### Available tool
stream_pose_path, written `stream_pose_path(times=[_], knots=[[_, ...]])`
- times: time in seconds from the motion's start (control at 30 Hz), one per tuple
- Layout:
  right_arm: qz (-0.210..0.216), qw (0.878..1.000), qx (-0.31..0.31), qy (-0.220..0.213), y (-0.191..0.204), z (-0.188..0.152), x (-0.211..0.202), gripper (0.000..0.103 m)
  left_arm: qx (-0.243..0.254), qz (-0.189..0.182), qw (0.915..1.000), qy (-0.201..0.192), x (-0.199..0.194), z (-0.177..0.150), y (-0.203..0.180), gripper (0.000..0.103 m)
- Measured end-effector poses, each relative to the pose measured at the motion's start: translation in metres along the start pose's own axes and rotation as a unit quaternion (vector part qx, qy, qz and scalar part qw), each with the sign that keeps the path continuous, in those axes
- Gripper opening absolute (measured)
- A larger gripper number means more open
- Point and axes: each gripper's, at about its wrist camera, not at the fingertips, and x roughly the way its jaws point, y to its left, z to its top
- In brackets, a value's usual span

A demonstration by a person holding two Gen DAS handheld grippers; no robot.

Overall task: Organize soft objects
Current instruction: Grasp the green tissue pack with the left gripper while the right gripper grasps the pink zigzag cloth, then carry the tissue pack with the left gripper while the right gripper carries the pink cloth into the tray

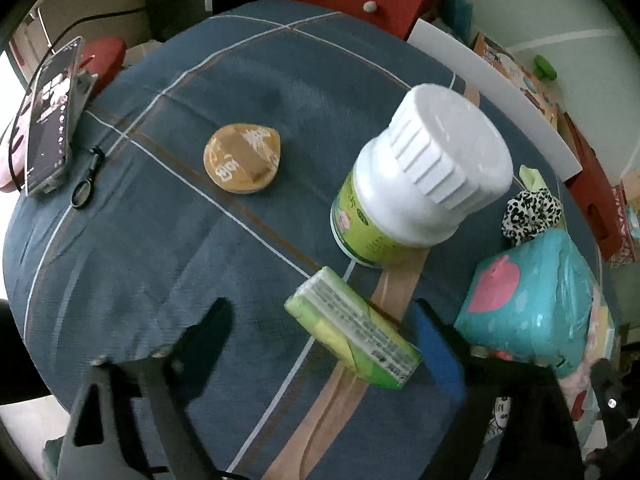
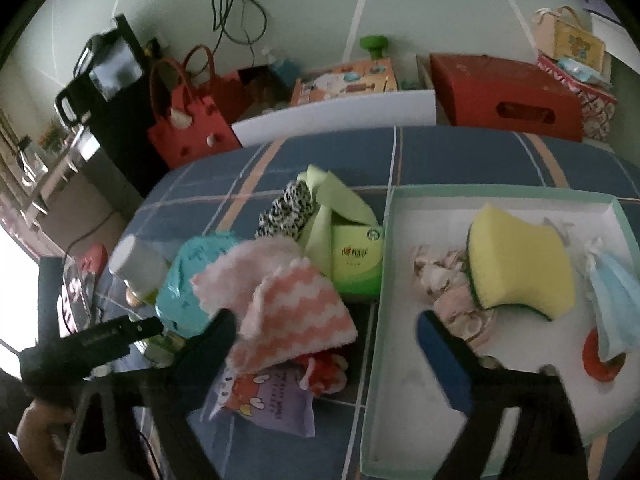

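In the left wrist view my left gripper (image 1: 324,344) is open over the blue checked tablecloth; a green tissue pack (image 1: 352,326) lies between its fingers, close to the blue-padded one. A teal tissue pack (image 1: 528,300) and a leopard scrunchie (image 1: 530,210) lie to the right. In the right wrist view my right gripper (image 2: 324,340) is open and empty above a pile: a pink-and-white wavy cloth (image 2: 292,304), the teal pack (image 2: 188,276), a green tissue pack (image 2: 354,260), the scrunchie (image 2: 286,210). A pale green tray (image 2: 378,320) holds a yellow sponge (image 2: 520,256), a blue face mask (image 2: 612,300) and a floral cloth (image 2: 444,280).
A white-capped green bottle (image 1: 416,184) stands mid-table, with a round brown packet (image 1: 242,158) and a phone on a stand (image 1: 50,116) to the left. A red ring (image 2: 600,354) lies in the tray. A purple cartoon packet (image 2: 264,400) lies by the pile. Red bags and boxes stand behind the table.
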Motion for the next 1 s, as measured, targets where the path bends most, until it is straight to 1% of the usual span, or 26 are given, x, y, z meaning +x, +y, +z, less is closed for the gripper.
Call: stream_pose_path(times=[0.07, 0.1, 0.23, 0.3, 0.33, 0.4, 0.47, 0.53, 0.6, 0.67, 0.8, 0.83, 0.87, 0.9, 0.97, 1.0], knots=[[0.001, 1.000, -0.005, 0.008, 0.002, -0.001, 0.006, 0.078, 0.000, -0.003, 1.0000, 0.007, 0.003, -0.001, 0.000, 0.083], [0.003, 1.000, -0.006, 0.010, 0.004, -0.001, 0.008, 0.074, 0.002, -0.004, 0.9999, 0.009, 0.005, -0.001, -0.001, 0.082], [0.008, 1.000, -0.015, 0.021, 0.008, -0.002, 0.019, 0.063, 0.015, -0.013, 0.9996, 0.022, 0.011, -0.002, -0.007, 0.071], [0.010, 0.999, -0.019, 0.026, 0.010, -0.003, 0.024, 0.056, 0.024, -0.010, 0.9993, 0.026, 0.014, -0.003, -0.011, 0.067], [0.011, 0.999, -0.020, 0.029, 0.011, -0.002, 0.026, 0.054, 0.028, -0.008, 0.9992, 0.026, 0.015, -0.003, -0.013, 0.065], [0.012, 0.999, -0.022, 0.033, 0.012, -0.003, 0.030, 0.046, 0.031, -0.007, 0.9992, 0.025, 0.015, -0.004, -0.015, 0.063], [0.016, 0.999, -0.019, 0.032, 0.012, -0.004, 0.030, 0.038, 0.032, -0.007, 0.9992, 0.024, 0.015, -0.004, -0.016, 0.061], [0.020, 0.999, -0.012, 0.028, 0.011, -0.004, 0.028, 0.034, 0.033, -0.011, 0.9991, 0.023, 0.014, -0.004, -0.017, 0.058], [0.023, 0.999, -0.007, 0.021, 0.009, -0.003, 0.024, 0.023, 0.035, -0.015, 0.9990, 0.022, 0.012, -0.004, -0.016, 0.057], [0.029, 0.999, -0.004, 0.016, 0.007, -0.002, 0.021, 0.017, 0.041, -0.018, 0.9988, 0.019, 0.010, -0.005, -0.019, 0.055], [0.033, 0.999, -0.003, 0.019, 0.008, -0.001, 0.022, 0.013, 0.053, -0.023, 0.9982, 0.018, 0.008, -0.005, -0.027, 0.052], [0.033, 0.999, -0.003, 0.019, 0.008, -0.001, 0.021, 0.013, 0.055, -0.025, 0.9980, 0.017, 0.007, -0.005, -0.029, 0.048], [0.034, 0.999, -0.005, 0.016, 0.009, 0.000, 0.020, 0.011, 0.056, -0.027, 0.9979, 0.017, 0.006, -0.006, -0.030, 0.040], [0.034, 0.999, -0.006, 0.014, 0.009, 0.000, 0.019, 0.011, 0.056, -0.027, 0.9980, 0.017, 0.005, -0.006, -0.031, 0.036], [0.038, 0.999, -0.005, 0.008, 0.010, 0.001, 0.015, 0.011, 0.054, -0.029, 0.9980, 0.014, 0.004, -0.006, -0.035, 0.035], [0.039, 0.999, -0.005, 0.007, 0.010, 0.001, 0.014, 0.010, 0.053, -0.029, 0.9981, 0.013, 0.003, -0.006, -0.035, 0.029]])
